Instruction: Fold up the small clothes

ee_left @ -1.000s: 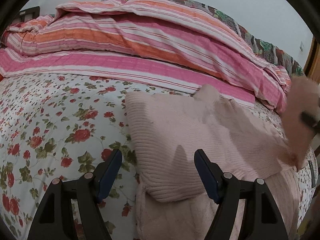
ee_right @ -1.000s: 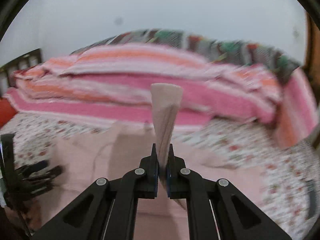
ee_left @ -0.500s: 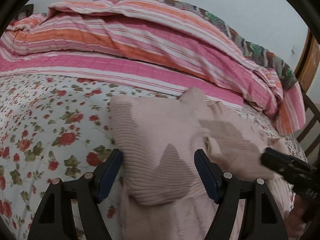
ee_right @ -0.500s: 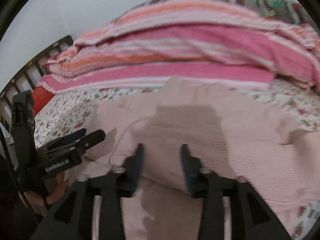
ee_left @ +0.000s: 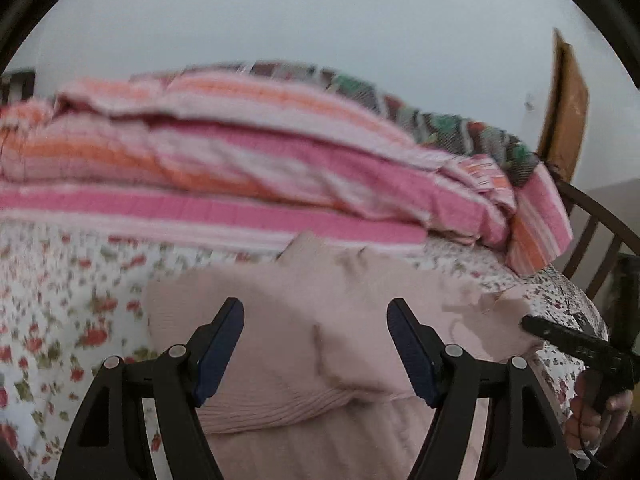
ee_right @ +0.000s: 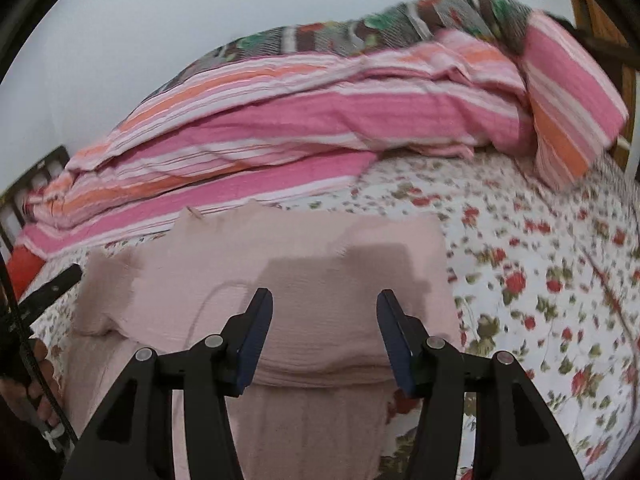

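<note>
Fold laid: pink knit garment (ee_right: 280, 288) is spread doubled on the floral bedsheet (ee_right: 540, 280). Right gripper (ee_right: 324, 332), jaws just opened, and left gripper (ee_left: 316, 344) are both held apart, empty. Next, another edge must be gripped.

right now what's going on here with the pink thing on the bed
A person is folding a pale pink knitted garment on a bed with a floral sheet. The garment lies partly folded, one layer doubled over the rest. The right tongs have just opened and hold nothing now; the left tongs are open too, empty above the cloth. A striped pink and orange blanket is heaped behind.
</note>
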A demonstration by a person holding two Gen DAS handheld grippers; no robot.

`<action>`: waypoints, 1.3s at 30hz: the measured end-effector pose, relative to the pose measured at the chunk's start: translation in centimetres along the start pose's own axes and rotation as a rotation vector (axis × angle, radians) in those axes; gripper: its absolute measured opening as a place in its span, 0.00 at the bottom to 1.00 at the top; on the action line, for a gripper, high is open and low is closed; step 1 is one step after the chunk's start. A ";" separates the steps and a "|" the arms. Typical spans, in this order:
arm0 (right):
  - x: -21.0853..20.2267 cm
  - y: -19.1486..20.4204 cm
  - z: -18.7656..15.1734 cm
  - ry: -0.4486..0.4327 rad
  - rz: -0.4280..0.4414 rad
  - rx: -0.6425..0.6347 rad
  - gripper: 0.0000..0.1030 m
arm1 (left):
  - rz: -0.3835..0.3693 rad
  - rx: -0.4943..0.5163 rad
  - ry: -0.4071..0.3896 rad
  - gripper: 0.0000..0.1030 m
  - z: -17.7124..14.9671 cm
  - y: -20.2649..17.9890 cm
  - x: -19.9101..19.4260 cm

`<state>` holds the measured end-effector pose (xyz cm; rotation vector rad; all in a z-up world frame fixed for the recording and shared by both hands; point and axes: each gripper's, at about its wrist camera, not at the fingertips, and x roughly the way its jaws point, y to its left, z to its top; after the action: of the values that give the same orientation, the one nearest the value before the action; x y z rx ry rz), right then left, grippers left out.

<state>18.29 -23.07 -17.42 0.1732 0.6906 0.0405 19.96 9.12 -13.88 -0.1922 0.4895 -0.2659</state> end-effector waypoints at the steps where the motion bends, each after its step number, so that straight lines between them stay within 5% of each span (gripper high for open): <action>1: 0.1 -0.3 -0.1 0.004 0.001 0.000 0.52 | -0.017 0.009 -0.018 0.70 0.0 -0.5 -0.4; 8: 0.1 -0.6 -0.8 0.007 0.010 -0.006 0.52 | -0.023 0.020 0.197 0.71 -1.8 -1.9 4.0; 12: -0.2 -0.7 -1.0 0.002 0.002 -0.012 0.52 | -0.006 0.006 0.292 0.53 -2.7 -1.6 5.9; 16: -0.4 -1.1 -1.1 0.002 -0.002 -0.009 0.52 | -0.026 -0.039 0.284 0.43 -2.9 -0.8 5.7; 20: -0.5 -1.9 -1.2 0.003 -0.021 0.010 0.52 | -0.027 -0.039 0.273 0.09 -3.0 -0.8 5.8; 29: -1.8 -3.1 -0.7 -0.066 0.020 0.068 0.54 | -0.038 -0.078 0.049 0.03 -1.0 -0.2 2.2; 39: -1.0 -3.8 -0.5 -0.053 -0.047 0.097 0.54 | 0.011 -0.115 0.057 0.03 -0.4 1.9 2.1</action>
<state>17.17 -26.81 -17.83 0.2508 0.6443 -0.0424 21.93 10.27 -15.64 -0.2947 0.5626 -0.2333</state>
